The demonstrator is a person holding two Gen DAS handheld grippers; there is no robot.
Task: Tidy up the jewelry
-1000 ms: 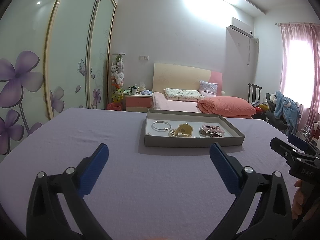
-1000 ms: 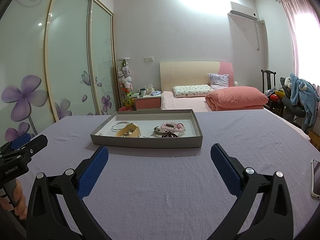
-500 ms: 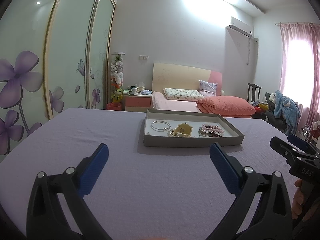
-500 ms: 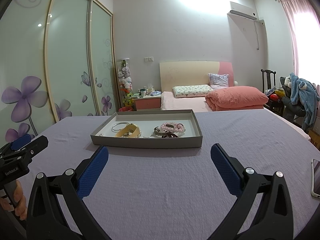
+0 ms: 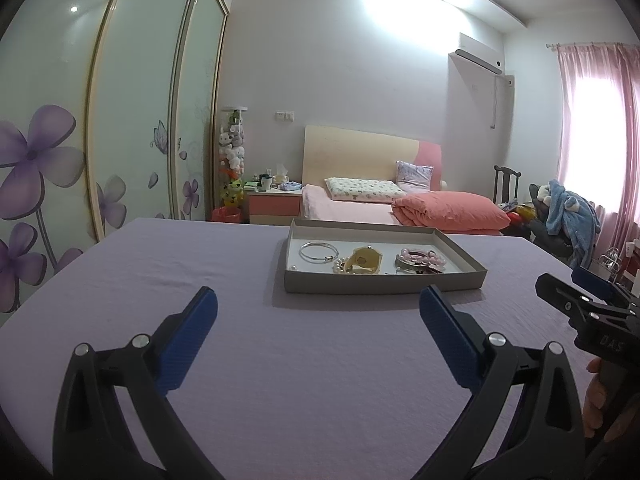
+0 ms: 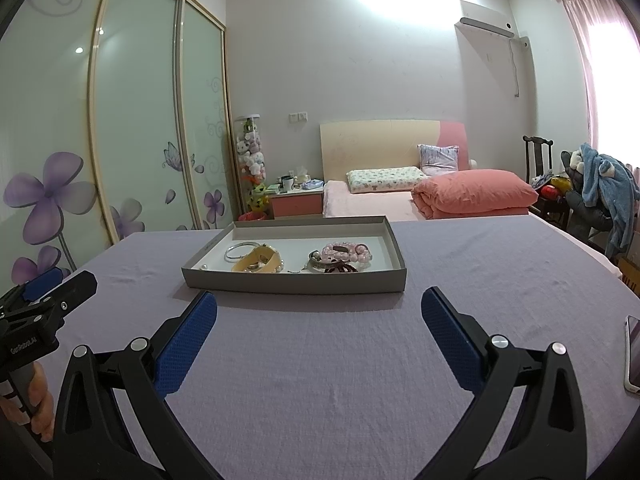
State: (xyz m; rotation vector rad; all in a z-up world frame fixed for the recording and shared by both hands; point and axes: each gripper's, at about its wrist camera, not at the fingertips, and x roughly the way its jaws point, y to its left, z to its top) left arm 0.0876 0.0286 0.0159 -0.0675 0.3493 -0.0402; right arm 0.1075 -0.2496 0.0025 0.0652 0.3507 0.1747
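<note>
A: What could go wrong from here?

B: I'd say snagging. In the shallow grey tray (image 6: 294,281) at the centre of the frame, the pink bead bracelet (image 6: 347,252) lies piled on darker pieces, touching them. Pinching one strand would likely drag its neighbours along.

A: And the thin ones?

B: The silver bangle (image 5: 318,253), left of centre in the tray, is a hard, smooth wire hoop lying flat; blunt pads may slide off it. Beside it sits a tan band (image 5: 363,261), touching a string of small pearls (image 5: 340,266).

A: The claws?

B: The left gripper (image 5: 318,322) and the right gripper (image 6: 319,320) are both spread wide, holding nothing, low in their frames above the lilac tablecloth (image 6: 320,380). Their blue pads (image 6: 186,341) look dimpled and rubbery.

A: Anything else?

B: The cloth is wrinkled and soft, so the light cardboard tray might skid if nudged. A phone (image 6: 633,354) lies at the right edge.
</note>
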